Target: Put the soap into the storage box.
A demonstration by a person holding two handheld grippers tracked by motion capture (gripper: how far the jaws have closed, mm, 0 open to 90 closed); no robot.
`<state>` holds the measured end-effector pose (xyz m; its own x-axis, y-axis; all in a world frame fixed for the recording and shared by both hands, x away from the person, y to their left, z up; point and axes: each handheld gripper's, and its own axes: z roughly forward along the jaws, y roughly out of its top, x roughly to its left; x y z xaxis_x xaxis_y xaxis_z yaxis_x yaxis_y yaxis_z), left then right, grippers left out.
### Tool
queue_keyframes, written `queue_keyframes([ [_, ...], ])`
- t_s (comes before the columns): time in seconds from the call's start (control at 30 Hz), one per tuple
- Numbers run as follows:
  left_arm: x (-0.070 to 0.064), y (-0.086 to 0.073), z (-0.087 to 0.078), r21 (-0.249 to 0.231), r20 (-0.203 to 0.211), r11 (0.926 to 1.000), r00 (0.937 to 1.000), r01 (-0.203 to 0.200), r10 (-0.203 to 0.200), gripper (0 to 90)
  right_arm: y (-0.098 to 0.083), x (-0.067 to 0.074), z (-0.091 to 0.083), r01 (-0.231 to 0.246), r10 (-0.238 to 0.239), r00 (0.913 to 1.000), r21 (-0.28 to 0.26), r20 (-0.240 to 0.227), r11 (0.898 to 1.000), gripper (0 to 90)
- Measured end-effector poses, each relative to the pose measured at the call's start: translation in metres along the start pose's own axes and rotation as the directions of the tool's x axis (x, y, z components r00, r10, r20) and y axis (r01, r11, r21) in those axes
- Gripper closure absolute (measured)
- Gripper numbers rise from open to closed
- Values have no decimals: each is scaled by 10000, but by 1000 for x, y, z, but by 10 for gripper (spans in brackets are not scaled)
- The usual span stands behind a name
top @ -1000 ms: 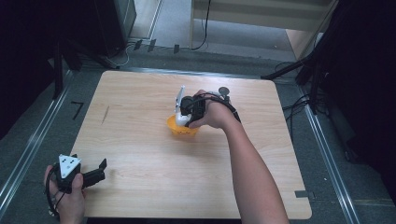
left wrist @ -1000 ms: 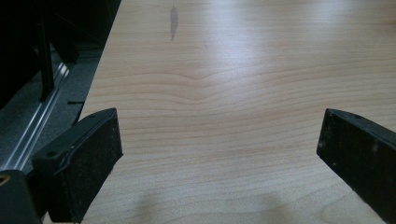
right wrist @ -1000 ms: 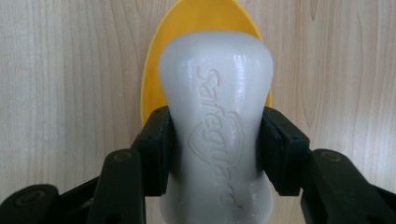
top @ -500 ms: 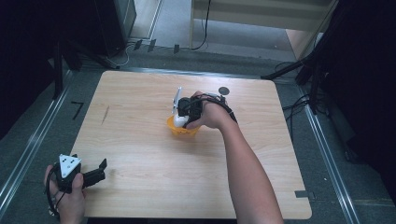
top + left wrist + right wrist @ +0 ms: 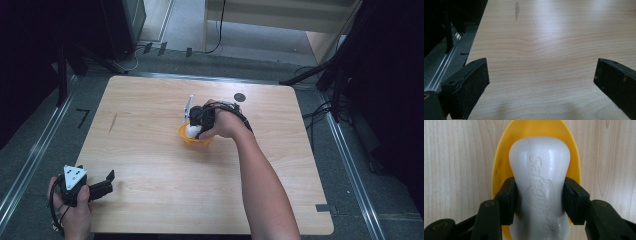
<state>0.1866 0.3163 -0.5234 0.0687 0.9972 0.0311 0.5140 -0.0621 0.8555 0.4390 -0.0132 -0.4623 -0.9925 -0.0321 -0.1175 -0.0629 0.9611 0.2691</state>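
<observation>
The right gripper (image 5: pixel 537 200) has its fingers (image 5: pixel 507 200) squeezed on a white bar of soap (image 5: pixel 539 177). The soap sits over a yellow dish (image 5: pixel 499 170) in the middle of the wooden surface (image 5: pixel 150 150). The left gripper (image 5: pixel 102 187) rests at the near left corner, its fingers wide open with nothing between them.

The high view is evenly lit on the wooden table (image 5: pixel 150 125), while the surroundings fall very dark, almost black at nine and three o'clock. The picture is a little soft. In the left gripper view, a pale glare lies on the wood towards twelve o'clock, and faint shadows sit near six o'clock; the near black jaws are slightly blurred. In the right gripper view the white soap (image 5: pixel 539 177) shines with soft highlights, and its lowest part is out of focus.
</observation>
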Motion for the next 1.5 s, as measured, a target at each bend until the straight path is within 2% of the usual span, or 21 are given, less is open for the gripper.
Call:
queue_keyframes([
  [0.23,0,0,0,19,-9,10000,10000,-7,7,3,-2,-3,0,-244,244,9997,55,-25,9997,482],
  [0.4,0,0,0,28,0,10000,10000,-6,6,3,-2,-5,-12,-564,568,9984,-578,45,9967,481],
  [0.47,0,0,0,34,10,10000,10000,-16,16,3,-4,-7,-15,-485,493,9987,-656,110,9967,479],
  [0.9,0,0,1,77,27,10000,10000,24,-24,3,-19,1,-35,-889,903,9956,-587,231,9943,422],
  [0.97,1,0,1,100,37,9999,10000,17,-17,3,-22,3,-37,-917,930,9955,-604,195,9940,416],
  [1.1,1,1,1,120,-5,9999,10000,25,-25,3,-32,6,-41,-1226,1243,9921,-860,144,9887,406],
  [1.3,0,1,2,24,-26,10000,10000,14,-14,3,-53,11,-45,-1664,1674,9859,-906,37,9819,391],
  [1.5,0,1,2,10,-35,10000,10000,3,-3,3,-66,18,-48,-1665,1680,9857,-678,160,9837,378],
])
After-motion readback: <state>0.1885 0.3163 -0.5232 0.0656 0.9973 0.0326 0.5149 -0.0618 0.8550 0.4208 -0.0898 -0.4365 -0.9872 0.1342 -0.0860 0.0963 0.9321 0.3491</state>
